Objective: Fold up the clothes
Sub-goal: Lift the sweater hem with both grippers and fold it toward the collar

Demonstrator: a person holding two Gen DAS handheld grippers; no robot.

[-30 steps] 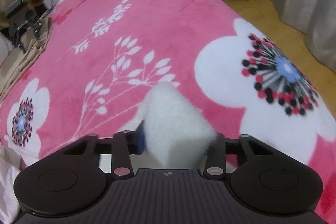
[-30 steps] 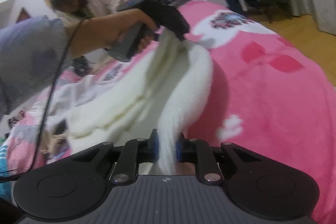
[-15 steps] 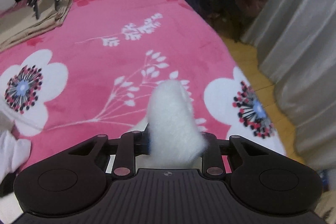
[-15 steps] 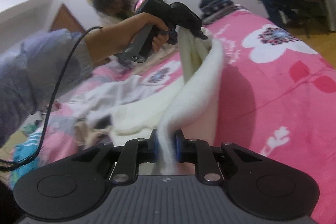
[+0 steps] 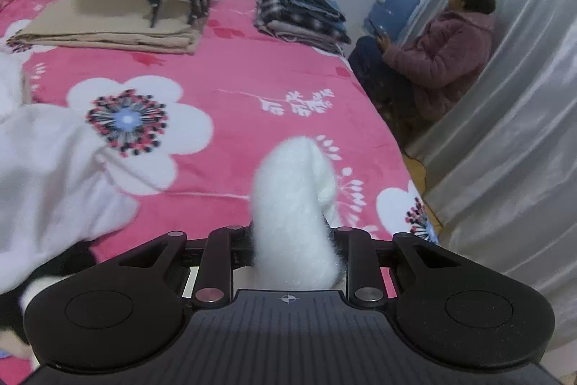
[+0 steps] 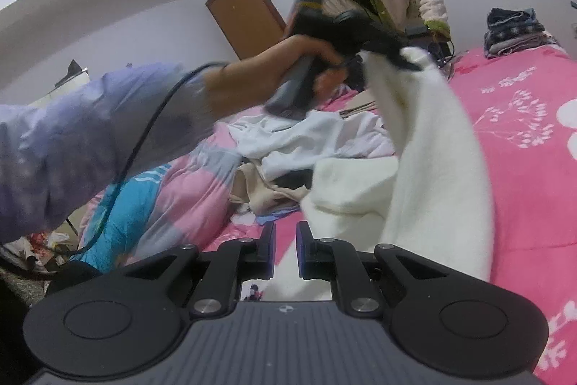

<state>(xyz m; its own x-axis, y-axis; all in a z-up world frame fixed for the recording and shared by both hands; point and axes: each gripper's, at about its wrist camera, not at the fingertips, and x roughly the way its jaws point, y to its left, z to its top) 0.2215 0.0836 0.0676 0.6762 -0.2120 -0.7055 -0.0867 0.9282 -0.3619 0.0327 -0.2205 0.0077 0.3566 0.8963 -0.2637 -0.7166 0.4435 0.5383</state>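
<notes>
- One grip only was kept on the white fleece garment (image 6: 429, 147): the left gripper (image 5: 294, 240) was clamped on a bunched edge, lifted above the pink floral bedspread (image 5: 230, 89).
- Nothing was held by the right gripper (image 6: 285, 248); its fingers stood slightly apart, with the garment hanging just ahead and to its right.
- A slip from the single hold was judged likely, caused by the fleece's hanging weight.
- Snagging on the loose clothes pile (image 6: 288, 147) ahead was also judged possible.
</notes>
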